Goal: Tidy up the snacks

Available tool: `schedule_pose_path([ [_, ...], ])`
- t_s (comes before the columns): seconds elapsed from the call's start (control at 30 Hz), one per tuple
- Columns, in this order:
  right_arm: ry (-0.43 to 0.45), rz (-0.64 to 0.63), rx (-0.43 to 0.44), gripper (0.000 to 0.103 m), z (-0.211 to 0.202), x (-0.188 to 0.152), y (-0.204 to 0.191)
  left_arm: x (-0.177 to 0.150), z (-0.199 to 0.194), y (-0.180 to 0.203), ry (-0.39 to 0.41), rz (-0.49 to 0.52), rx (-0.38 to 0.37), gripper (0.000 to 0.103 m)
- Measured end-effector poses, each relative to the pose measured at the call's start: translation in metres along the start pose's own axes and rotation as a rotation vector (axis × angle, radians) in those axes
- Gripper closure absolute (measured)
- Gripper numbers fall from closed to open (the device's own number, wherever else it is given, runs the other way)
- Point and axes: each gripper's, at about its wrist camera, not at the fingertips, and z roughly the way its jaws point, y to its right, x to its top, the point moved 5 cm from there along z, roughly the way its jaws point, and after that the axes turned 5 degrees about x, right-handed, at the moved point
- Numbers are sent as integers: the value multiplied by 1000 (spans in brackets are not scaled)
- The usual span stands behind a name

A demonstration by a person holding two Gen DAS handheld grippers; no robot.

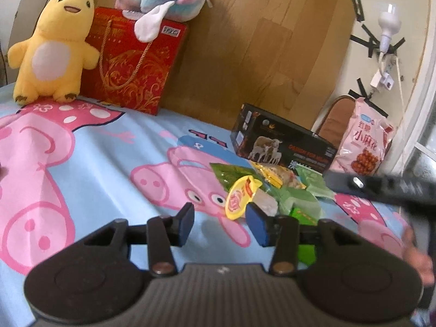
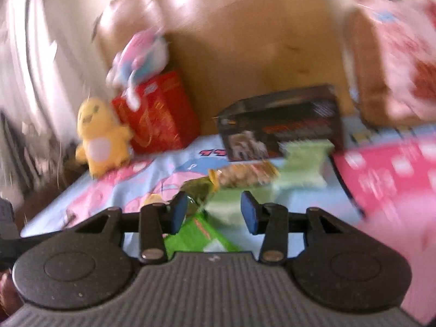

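While snacks lie loose, the black box stands shut.

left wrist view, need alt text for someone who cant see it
Open left tongs hover over a cartoon-pig bedsheet, just short of a yellow-lidded jelly cup in a pile of green snack packets. Behind stand a black box, red gift box and yellow plush.

Right wrist view motion-blurred; snack pile labels unreadable, perhaps green packets
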Motion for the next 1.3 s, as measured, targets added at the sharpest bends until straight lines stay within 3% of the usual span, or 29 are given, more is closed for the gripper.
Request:
schedule_pose_path([
  [0.1, -127, 30, 110, 60, 44, 20, 4, 0, 0, -4, 1, -20, 14, 61],
  [0.2, -237, 131, 125, 66, 96, 25, 22, 1, 3, -6, -12, -35, 27, 61],
  [0.27, -257, 188, 117, 80, 126, 26, 38, 0, 4, -7, -20, -41, 31, 61],
  [0.33, -223, 227, 70, 79, 136, 30, 52, 0, 3, -8, -18, -48, 28, 60],
  [0.43, -159, 286, 149, 75, 115, 38, 57, 1, 2, -9, -12, -60, 12, 57],
  [0.5, -78, 254, 129, 68, 83, 45, 62, 1, 2, -9, -14, -60, -1, 57],
  [0.57, 24, 245, 30, 55, 51, 50, 79, 2, 3, -7, -14, -57, -9, 57],
  [0.63, 100, 220, -123, 38, 28, 50, 95, 2, 2, -7, -10, -53, -12, 57],
  [0.67, 112, 207, -189, 35, 22, 48, 101, 2, 2, -6, -7, -53, -12, 57],
  [0.73, 98, 185, -241, 32, 22, 44, 111, 2, 0, -7, 4, -54, -13, 57],
  [0.87, 34, 242, -216, 29, 41, 34, 121, 3, -5, -7, 37, -57, -14, 57],
  [0.93, 7, 216, -200, 19, 52, 28, 113, 3, -6, -7, 39, -51, -12, 56],
  [1.0, -29, 135, -238, 14, 63, 24, 103, 3, -5, -6, 37, -46, -10, 56],
  [1.07, -80, 68, -292, 16, 76, 18, 98, 3, -5, -7, 37, -45, -11, 56],
  [1.13, -119, -8, -323, 39, 80, 13, 93, 3, -6, -7, 38, -49, -10, 56],
  [1.3, -136, 3, -256, 39, 44, 4, 94, 3, -5, -8, 32, -57, -11, 56],
])
